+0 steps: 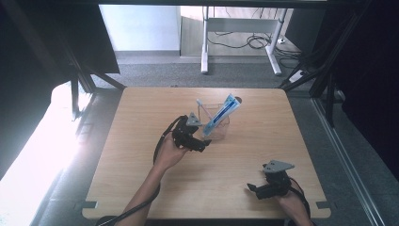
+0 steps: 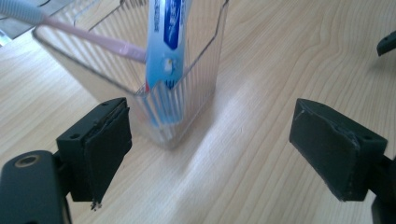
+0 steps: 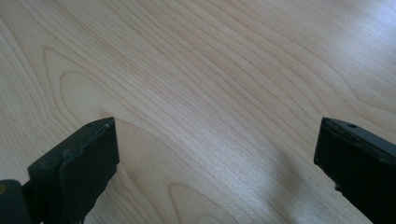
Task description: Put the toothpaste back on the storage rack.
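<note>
Black left claw (image 2: pixel 210 144) agape, empty, near holder (image 2: pixel 140 84)

Clear ribbed plastic holder (image 2: pixel 187 93), upright near the table's middle, slightly to the far side, blue-and-white toothpaste tube (image 2: pixel 163 42) standing inside it, leaning to the right, pink toothbrush (image 2: pixel 93 37) in it too, slanting left, head uppermost
</note>
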Motion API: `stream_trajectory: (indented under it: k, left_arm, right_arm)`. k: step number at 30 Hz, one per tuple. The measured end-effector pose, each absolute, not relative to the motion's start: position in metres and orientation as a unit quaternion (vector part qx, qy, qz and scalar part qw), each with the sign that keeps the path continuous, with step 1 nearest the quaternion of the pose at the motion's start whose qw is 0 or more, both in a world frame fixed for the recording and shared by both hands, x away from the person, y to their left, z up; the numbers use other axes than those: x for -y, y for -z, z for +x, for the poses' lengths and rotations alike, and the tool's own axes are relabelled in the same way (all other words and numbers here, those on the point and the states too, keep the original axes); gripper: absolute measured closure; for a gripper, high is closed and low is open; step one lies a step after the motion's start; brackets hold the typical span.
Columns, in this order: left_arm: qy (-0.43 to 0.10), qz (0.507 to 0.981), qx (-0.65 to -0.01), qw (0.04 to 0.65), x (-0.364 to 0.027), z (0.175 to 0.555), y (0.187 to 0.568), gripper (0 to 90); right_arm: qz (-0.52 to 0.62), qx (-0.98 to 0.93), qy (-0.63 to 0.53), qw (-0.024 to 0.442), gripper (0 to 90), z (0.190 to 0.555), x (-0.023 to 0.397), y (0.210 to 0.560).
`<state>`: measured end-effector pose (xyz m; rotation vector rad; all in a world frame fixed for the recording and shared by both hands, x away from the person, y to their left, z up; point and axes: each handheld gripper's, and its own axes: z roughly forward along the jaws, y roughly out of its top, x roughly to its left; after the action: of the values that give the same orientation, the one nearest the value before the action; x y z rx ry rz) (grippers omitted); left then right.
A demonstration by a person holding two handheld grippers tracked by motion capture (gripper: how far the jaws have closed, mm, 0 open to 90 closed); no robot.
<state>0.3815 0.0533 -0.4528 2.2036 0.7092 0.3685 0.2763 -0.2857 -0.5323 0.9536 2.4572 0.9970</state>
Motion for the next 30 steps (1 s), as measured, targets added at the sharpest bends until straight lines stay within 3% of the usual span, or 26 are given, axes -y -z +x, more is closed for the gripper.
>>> stream_trajectory:
  k: [30]
  left_arm:
    - [-0.158, 0.856, -0.322, 0.373, -0.116, 0.310, 0.497, 13.1]
  right_arm:
    - [0.328, -0.866, -0.342, 0.157, 0.3, 0.274, 0.279, 0.535]
